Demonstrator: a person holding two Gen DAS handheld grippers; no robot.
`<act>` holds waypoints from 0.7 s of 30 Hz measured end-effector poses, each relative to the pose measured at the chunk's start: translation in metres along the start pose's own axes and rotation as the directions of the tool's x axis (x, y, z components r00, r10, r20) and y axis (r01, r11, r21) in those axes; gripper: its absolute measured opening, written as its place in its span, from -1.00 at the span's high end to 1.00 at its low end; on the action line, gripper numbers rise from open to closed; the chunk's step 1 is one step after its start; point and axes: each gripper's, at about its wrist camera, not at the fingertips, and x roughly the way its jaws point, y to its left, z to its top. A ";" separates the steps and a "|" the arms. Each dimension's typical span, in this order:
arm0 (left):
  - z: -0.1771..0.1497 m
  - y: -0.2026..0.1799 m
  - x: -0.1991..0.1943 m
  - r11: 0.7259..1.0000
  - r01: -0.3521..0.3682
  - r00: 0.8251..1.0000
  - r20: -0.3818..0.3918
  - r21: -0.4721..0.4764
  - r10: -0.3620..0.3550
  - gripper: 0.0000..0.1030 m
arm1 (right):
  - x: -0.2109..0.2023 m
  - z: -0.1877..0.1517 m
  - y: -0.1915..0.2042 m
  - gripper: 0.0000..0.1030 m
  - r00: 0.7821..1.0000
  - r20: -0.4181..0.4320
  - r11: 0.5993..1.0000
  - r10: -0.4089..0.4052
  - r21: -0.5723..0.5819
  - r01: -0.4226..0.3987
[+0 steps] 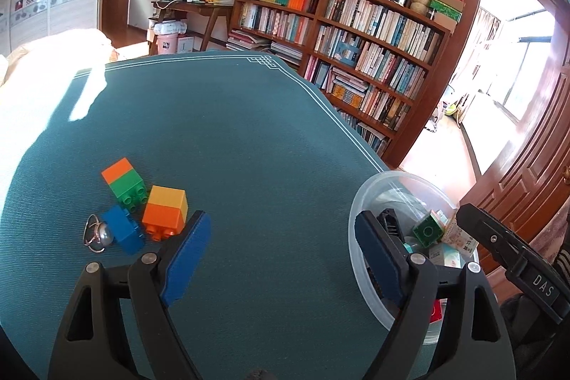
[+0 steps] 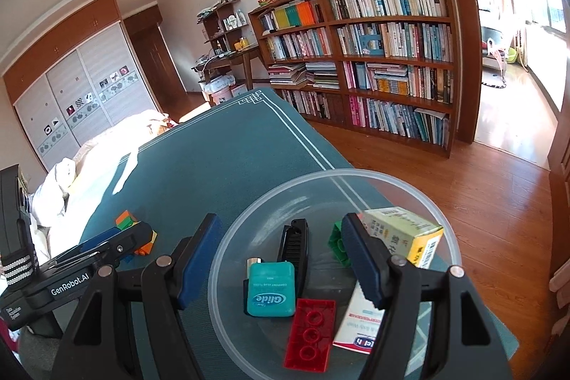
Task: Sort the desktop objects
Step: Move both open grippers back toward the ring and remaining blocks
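Left of my open, empty left gripper (image 1: 281,255), loose items lie on the teal tablecloth (image 1: 249,130): an orange-green block (image 1: 124,184), a yellow-orange block (image 1: 165,212), a blue block (image 1: 123,228) and a metal ring with a pearl (image 1: 98,234). To its right a clear plastic bowl (image 1: 392,174) stands at the table's edge. My right gripper (image 2: 281,259) hangs open over this bowl (image 2: 356,171). In it lie a teal floss box (image 2: 272,291), a red brick (image 2: 310,333), a black comb (image 2: 295,248), a green brick (image 2: 336,244), a yellow-green carton (image 2: 402,234) and a white tube (image 2: 356,319).
White bedding (image 2: 57,187) lies in bright sunlight beyond the table's left side. A full wooden bookshelf (image 1: 356,52) stands behind the table, and a doorway (image 1: 516,59) opens to the right. The left gripper's body (image 2: 89,259) reaches in from the left in the right wrist view.
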 end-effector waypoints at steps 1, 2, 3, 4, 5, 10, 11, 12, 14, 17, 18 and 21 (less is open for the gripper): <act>0.000 0.005 -0.001 1.000 -0.008 1.000 0.000 -0.008 0.008 -0.66 | 0.001 -0.001 0.005 -0.43 1.000 -0.003 1.000 0.006 -0.010 -0.006; 0.000 0.011 -0.002 1.000 -0.017 1.000 0.001 -0.015 0.017 -0.66 | 0.004 -0.002 0.009 -0.43 1.000 -0.008 1.000 0.013 -0.019 -0.013; 0.000 0.016 -0.003 0.999 -0.026 1.000 0.001 -0.023 0.026 -0.66 | 0.005 -0.002 0.013 -0.43 1.000 -0.014 0.999 0.020 -0.028 -0.021; 0.000 0.022 -0.004 0.999 -0.035 0.999 0.002 -0.030 0.036 -0.66 | 0.007 -0.004 0.018 -0.43 1.000 -0.019 0.999 0.025 -0.039 -0.026; -0.001 0.028 -0.006 0.998 -0.046 0.999 0.004 -0.036 0.046 -0.66 | 0.009 -0.006 0.024 -0.43 0.999 -0.022 0.998 0.030 -0.051 -0.031; -0.003 0.053 -0.009 0.991 -0.112 0.994 -0.001 -0.070 0.112 -0.66 | 0.016 -0.014 0.047 -0.43 0.998 -0.039 0.992 0.059 -0.106 -0.063; -0.004 0.057 -0.009 0.989 -0.125 0.992 -0.004 -0.077 0.125 -0.66 | 0.017 -0.015 0.052 -0.43 0.997 -0.042 0.991 0.064 -0.115 -0.069; -0.005 0.064 -0.009 0.987 -0.136 0.991 -0.008 -0.083 0.136 -0.66 | 0.018 -0.016 0.055 -0.43 0.996 -0.045 0.990 0.071 -0.121 -0.076; -0.007 0.074 -0.009 0.983 -0.155 0.988 -0.014 -0.094 0.154 -0.66 | 0.022 -0.019 0.063 -0.43 0.995 -0.058 0.987 0.087 -0.129 -0.094; -0.010 0.084 -0.008 0.978 -0.181 0.984 -0.018 -0.101 0.180 -0.66 | 0.026 -0.024 0.075 -0.43 0.991 -0.078 0.982 0.107 -0.147 -0.118; -0.011 0.088 -0.008 0.977 -0.190 0.982 -0.021 -0.101 0.189 -0.66 | 0.028 -0.026 0.080 -0.43 0.990 -0.085 0.980 0.113 -0.154 -0.126; -0.015 0.099 -0.005 0.971 -0.212 0.977 -0.035 -0.109 0.209 -0.66 | 0.032 -0.033 0.094 -0.43 0.986 -0.106 0.973 0.133 -0.177 -0.150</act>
